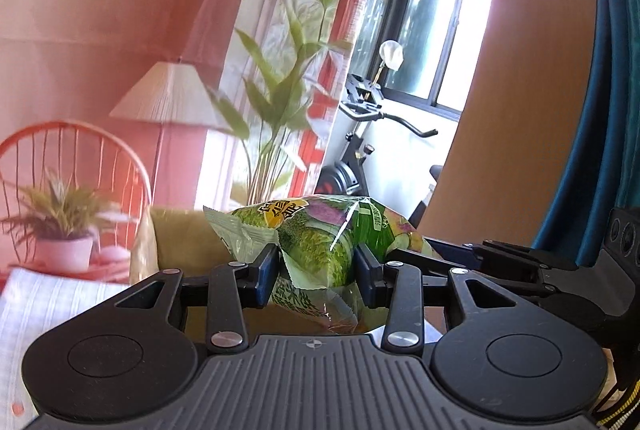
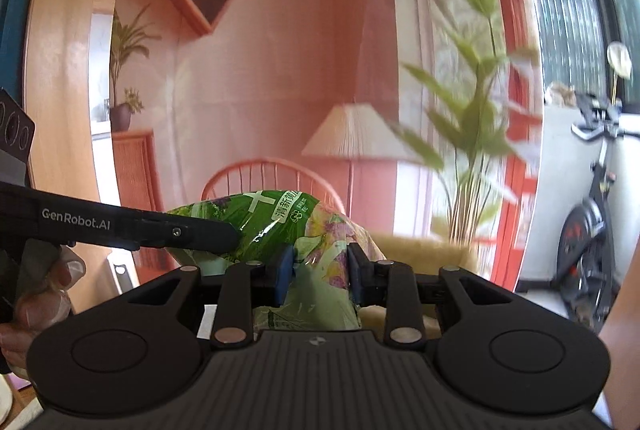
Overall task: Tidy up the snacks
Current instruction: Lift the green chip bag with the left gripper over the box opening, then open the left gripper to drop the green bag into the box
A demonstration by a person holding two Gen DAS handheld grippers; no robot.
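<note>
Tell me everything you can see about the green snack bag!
The green snack bag is shiny, crinkly plastic, puffy, printed with leafy pictures, purple-yellow patches and white writing. It is held up in the air, lying sideways. The left claw pinches one end and the right claw pinches the other.

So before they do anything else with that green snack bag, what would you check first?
1. Left gripper pinching the snack bag: ok, both pads press into it.
2. Right gripper pinching the same bag: ok, the wrapper is creased between its pads.
3. Grippers clear of each other: ok, they hold opposite ends and do not touch.
4. Bag intact: cannot tell, since the wrapper is squeezed but no tear shows.
5. Place to put the bag: cannot tell, as no shelf, box or tray for snacks is in view.
6. Path ahead free: ok, the plant and lamp stand well behind.
</note>
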